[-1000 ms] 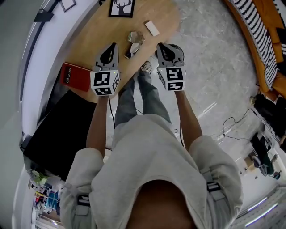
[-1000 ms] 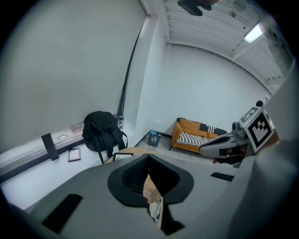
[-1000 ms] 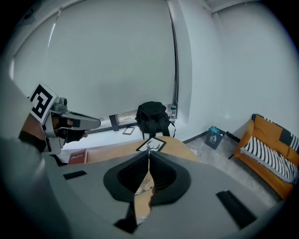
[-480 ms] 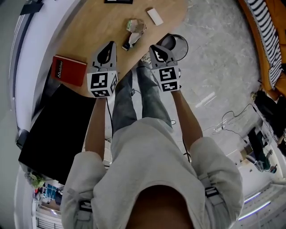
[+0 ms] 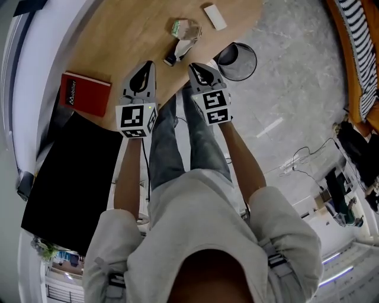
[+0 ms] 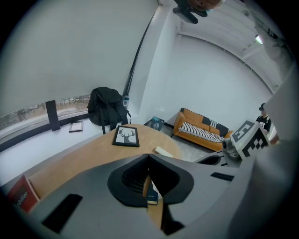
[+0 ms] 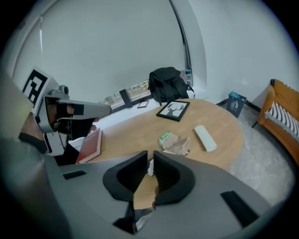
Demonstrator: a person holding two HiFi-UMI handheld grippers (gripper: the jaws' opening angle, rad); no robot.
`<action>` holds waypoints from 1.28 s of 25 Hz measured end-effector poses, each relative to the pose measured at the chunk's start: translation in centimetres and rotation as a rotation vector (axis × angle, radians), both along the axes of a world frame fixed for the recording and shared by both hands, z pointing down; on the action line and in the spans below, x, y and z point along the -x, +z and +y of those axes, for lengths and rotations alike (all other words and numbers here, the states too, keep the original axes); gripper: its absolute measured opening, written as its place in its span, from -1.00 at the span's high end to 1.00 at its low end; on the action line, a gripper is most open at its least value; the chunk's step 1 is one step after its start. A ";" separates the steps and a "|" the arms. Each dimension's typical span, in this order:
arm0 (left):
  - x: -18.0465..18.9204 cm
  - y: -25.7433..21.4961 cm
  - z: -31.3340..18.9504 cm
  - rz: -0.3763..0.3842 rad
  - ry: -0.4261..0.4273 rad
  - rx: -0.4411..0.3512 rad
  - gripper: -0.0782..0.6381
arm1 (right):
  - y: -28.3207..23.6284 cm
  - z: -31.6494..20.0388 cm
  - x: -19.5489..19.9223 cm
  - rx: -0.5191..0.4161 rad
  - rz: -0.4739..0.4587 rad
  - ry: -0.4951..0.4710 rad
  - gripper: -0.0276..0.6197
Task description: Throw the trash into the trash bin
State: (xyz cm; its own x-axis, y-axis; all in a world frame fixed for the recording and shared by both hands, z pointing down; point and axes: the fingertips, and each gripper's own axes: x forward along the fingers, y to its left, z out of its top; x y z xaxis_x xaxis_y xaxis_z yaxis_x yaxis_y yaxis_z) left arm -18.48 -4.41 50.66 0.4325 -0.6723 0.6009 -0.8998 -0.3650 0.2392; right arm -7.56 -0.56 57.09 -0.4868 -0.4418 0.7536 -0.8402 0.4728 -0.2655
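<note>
Left claw (image 5: 148, 65) over the near edge of the desk (image 5: 118, 41): clenched, jaws meeting at the tips, nothing gripped. Right claw (image 5: 193, 67) just to its right and apart from it: clenched too, empty. Both aimed across the desk. Trash (image 5: 185, 29), a crumpled brown-and-green wad: lies on the desk ahead of both claws, touched by neither. Just beside it, on the claws' side, a small dark item (image 5: 172, 58); past it, toward the desk's far rim, a white bar (image 5: 215, 16). Bin (image 5: 246, 65), round and dark: stands on the floor just off the desk's edge, right of the right claw, near the trash yet apart from it. Left of the left claw, a red book (image 5: 86, 94) flat on the desk, with a black panel (image 5: 71, 177) next to it by the person's left arm. Farther back on the desk, a framed deer picture (image 6: 126, 136); behind that, a black backpack (image 6: 107, 109) by the wall, and an orange sofa (image 6: 201, 128) across the room.
</note>
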 end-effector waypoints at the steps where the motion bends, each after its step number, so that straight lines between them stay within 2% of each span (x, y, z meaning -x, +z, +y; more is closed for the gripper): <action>1: 0.1 0.5 0.2 0.004 -0.004 0.005 0.73 | 0.4 0.1 0.3 0.015 -0.024 0.021 0.78; 3: 0.2 1.3 0.6 0.011 -0.006 0.013 0.73 | 1.4 0.2 0.7 0.052 -0.075 0.077 0.13; 7: 0.3 2.5 1.5 0.010 0.004 0.023 0.73 | 3.5 0.6 1.8 0.117 -0.122 0.142 0.09; 10: 0.4 3.0 2.0 0.011 0.008 0.029 0.73 | 5.8 -0.1 2.7 0.156 -0.117 0.173 0.11; 17: 1.4 3.9 3.1 0.013 0.006 0.042 0.73 | 10.8 -2.0 4.1 0.228 -0.056 0.215 0.31; 21: 1.8 4.3 3.6 0.010 0.009 0.051 0.73 | 12.2 -2.3 4.4 0.252 -0.029 0.230 0.52; 26: 1.9 4.4 3.9 0.011 0.016 0.051 0.73 | 12.2 -2.6 4.5 0.242 -0.047 0.256 0.72; 32: 1.4 4.4 3.8 0.009 0.035 0.044 0.73 | 11.2 -1.1 4.0 0.221 -0.063 0.282 0.80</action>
State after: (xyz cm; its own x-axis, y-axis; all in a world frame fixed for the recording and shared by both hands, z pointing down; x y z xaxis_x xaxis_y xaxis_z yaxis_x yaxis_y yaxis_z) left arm -19.90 -0.65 55.01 0.4606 -0.6294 0.6258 -0.8844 -0.3849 0.2638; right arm -11.60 -1.69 68.31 -0.4178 -0.3953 0.8180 -0.9080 0.1503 -0.3911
